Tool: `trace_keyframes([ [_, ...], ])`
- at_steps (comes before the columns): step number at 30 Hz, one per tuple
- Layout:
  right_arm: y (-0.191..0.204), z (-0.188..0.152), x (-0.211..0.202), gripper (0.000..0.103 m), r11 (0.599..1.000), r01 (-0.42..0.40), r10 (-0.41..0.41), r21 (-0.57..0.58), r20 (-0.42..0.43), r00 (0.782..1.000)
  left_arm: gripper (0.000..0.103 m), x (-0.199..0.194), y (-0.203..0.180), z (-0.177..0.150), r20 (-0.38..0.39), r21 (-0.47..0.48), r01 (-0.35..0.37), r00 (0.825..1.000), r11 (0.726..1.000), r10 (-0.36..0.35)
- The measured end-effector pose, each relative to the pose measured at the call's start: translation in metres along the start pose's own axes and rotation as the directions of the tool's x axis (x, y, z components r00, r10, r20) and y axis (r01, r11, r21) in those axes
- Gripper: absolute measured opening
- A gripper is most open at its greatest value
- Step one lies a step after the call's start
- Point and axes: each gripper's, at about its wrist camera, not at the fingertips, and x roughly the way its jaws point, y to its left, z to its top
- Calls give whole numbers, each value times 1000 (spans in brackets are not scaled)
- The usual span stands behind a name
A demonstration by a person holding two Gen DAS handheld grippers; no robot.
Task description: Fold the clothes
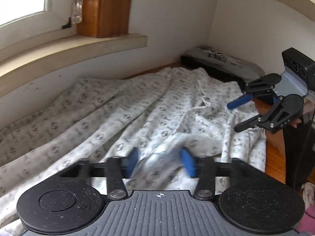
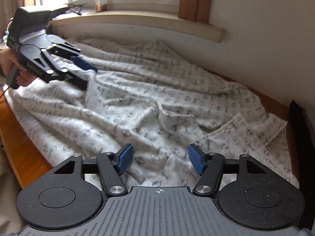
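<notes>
1. Two grippers work over one garment point(image 2: 149, 106), a white patterned cloth spread rumpled across a wooden table point(image 2: 11, 137) below a window sill point(image 2: 137, 19).
2. Left gripper point(image 1: 160, 163): jaws partly open, blue pads blurred; a raised fold of the garment lies between them, but whether the pads press it I cannot tell.
3. Right gripper point(image 2: 160, 160): jaws partly open over the garment's near edge, pads apart from the cloth between them, nothing held.
4. In the left view the right gripper hangs just over the garment's far right side.
5. A jar point(image 2: 100, 1) stands on the sill; its contents are unclear.
</notes>
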Motion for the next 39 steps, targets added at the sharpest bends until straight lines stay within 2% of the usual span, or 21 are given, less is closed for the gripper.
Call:
trace_keyframes([
  [1, -1, -1, -3, 26, 1000, -8, 8, -5, 0, 1000, 23, 2, 1, 2, 1, -5, 12, 1000, 1000, -12],
  [2, -1, -3, -9, 6, 1000, -8, 8, -18, 12, 1000, 3, 1, 3, 3, 12, -20, 19, 1000, 1000, -19],
  [5, 0, -9, -40, 6, 999, -2, 6, -33, 124, 992, 3, -5, 9, 7, 77, -77, 25, 997, 997, -19],
  [7, 2, -16, -63, 6, 1000, 11, -6, -23, 188, 982, 3, -9, 14, 9, 112, -118, 0, 994, 993, 13],
  [10, 10, -32, -85, 6, 1000, 8, -3, -22, 204, 979, 4, 1, 18, 8, 82, -136, -36, 996, 990, 48],
  [13, 21, -51, -85, 6, 1000, 9, -4, -30, 148, 989, 12, 12, 18, 4, 36, -144, -59, 997, 988, 65],
  [15, 28, -60, -80, 8, 999, 30, -26, -33, 117, 993, 23, 12, 17, 1, 44, -134, -73, 996, 988, 80],
  [16, 31, -63, -80, 8, 999, 38, -34, -33, 115, 993, 32, 11, 16, 0, 48, -125, -90, 994, 988, 96],
  [17, 34, -66, -80, 13, 998, 48, -44, -34, 118, 992, 41, 10, 15, -1, 53, -111, -106, 992, 988, 112],
  [18, 37, -68, -80, 21, 998, 60, -55, -36, 122, 991, 44, 8, 14, -2, 58, -97, -122, 990, 988, 128],
  [19, 39, -69, -79, 27, 997, 73, -67, -41, 128, 990, 54, 6, 13, -4, 61, -91, -129, 989, 987, 135],
  [20, 40, -70, -78, 37, 995, 84, -77, -50, 133, 988, 62, 5, 13, -6, 64, -85, -136, 988, 987, 142],
  [22, 43, -73, -76, 45, 992, 108, -98, -66, 142, 985, 64, 1, 13, -11, 71, -73, -149, 985, 986, 154],
  [26, 48, -76, -65, 50, 984, 141, -126, -109, 135, 983, 72, -1, 18, -20, 65, -68, -163, 984, 984, 168],
  [29, 52, -77, -59, 50, 974, 186, -167, -128, 151, 974, 72, 2, 25, -25, 56, -87, -141, 988, 986, 146],
  [31, 51, -75, -58, 46, 973, 205, -184, -108, 178, 967, 73, 1, 29, -26, 62, -96, -125, 989, 988, 131],
  [32, 50, -73, -58, 31, 972, 215, -194, -95, 193, 962, 73, 2, 29, -26, 63, -97, -124, 989, 987, 131],
  [33, 48, -70, -59, 9, 970, 229, -208, -81, 211, 955, 73, 1, 29, -26, 66, -98, -129, 989, 987, 136],
  [37, 47, -60, -66, 9, 962, 270, -251, -27, 292, 923, 72, -10, 15, -23, 97, -79, -168, 980, 983, 175],
  [39, 49, -57, -63, 9, 962, 272, -254, -20, 289, 923, 72, -20, -1, -19, 131, -61, -142, 980, 988, 149],
])
